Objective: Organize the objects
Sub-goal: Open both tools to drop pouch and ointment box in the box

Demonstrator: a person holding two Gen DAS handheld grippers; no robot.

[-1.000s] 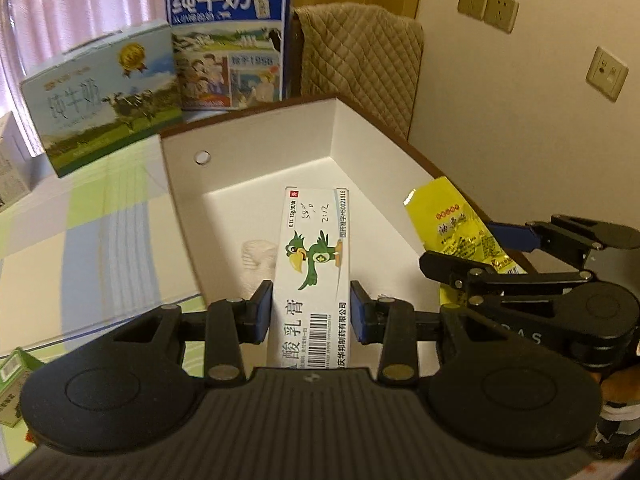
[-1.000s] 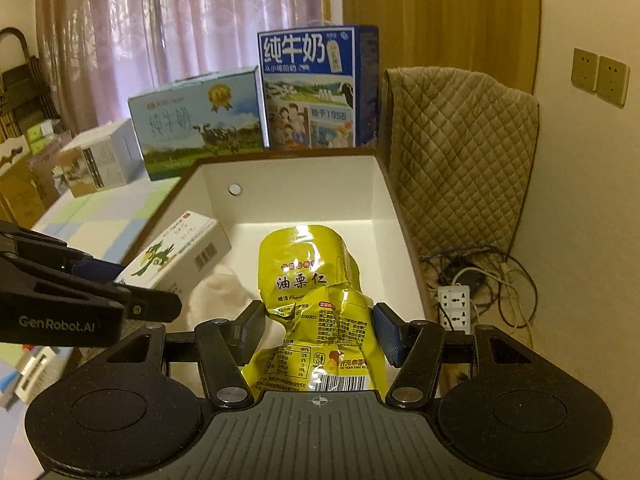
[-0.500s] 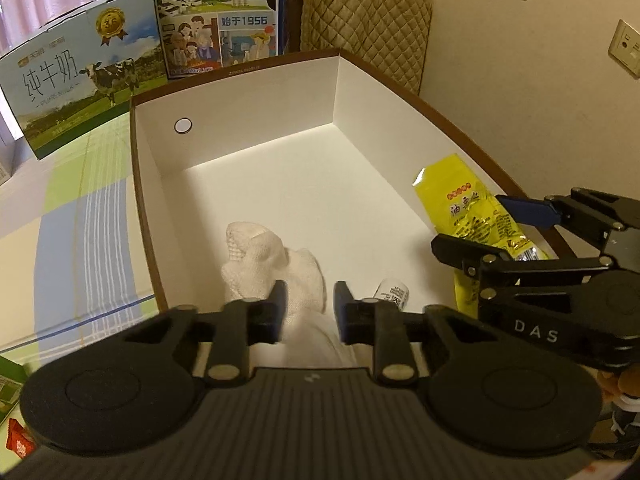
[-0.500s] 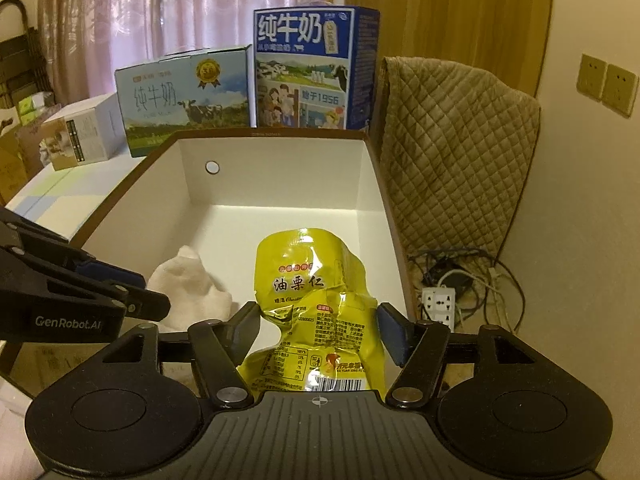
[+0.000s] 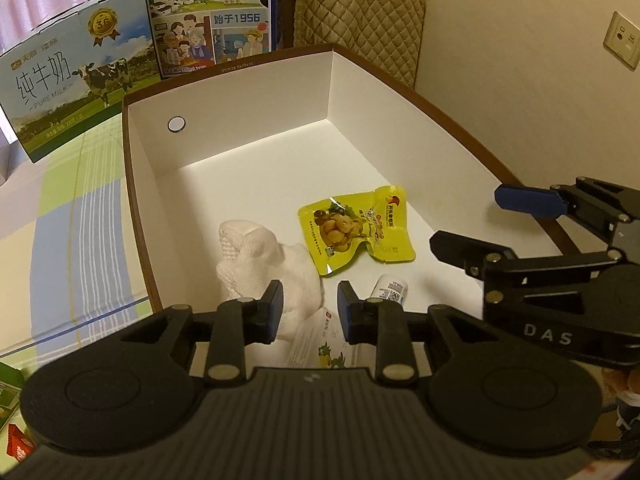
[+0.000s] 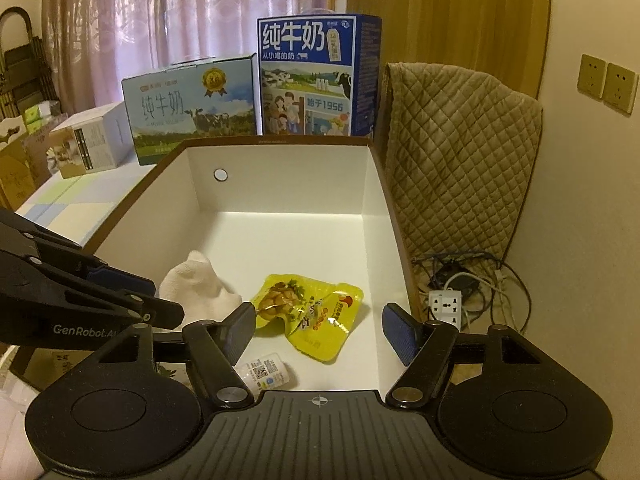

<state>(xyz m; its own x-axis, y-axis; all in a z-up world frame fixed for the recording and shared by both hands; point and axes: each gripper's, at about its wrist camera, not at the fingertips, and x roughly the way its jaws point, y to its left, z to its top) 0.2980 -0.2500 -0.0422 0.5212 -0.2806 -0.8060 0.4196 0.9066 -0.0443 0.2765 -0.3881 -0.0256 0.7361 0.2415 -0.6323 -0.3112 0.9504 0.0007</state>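
Observation:
A white box with a brown rim (image 5: 400, 80) (image 6: 384, 184) holds a yellow snack pouch (image 5: 356, 230) (image 6: 310, 314), a white cloth (image 5: 260, 264) (image 6: 196, 284), a small white bottle (image 5: 390, 288) (image 6: 266, 372) and a white ointment carton with a green bird (image 5: 320, 342). My left gripper (image 5: 310, 310) is open and empty above the carton, at the box's near end. My right gripper (image 6: 320, 330) is wide open and empty above the pouch; it also shows in the left wrist view (image 5: 480, 220).
Two milk cartons (image 5: 72, 80) (image 6: 316, 76) stand behind the box on a checked tablecloth (image 5: 68, 216). A quilted chair back (image 6: 460, 148) and a power strip with cables (image 6: 444, 304) lie to the right. Small packets (image 5: 12, 384) lie at the left edge.
The left gripper let go of the ointment carton, which now lies in the box. The right gripper opened and dropped the yellow pouch onto the box floor.

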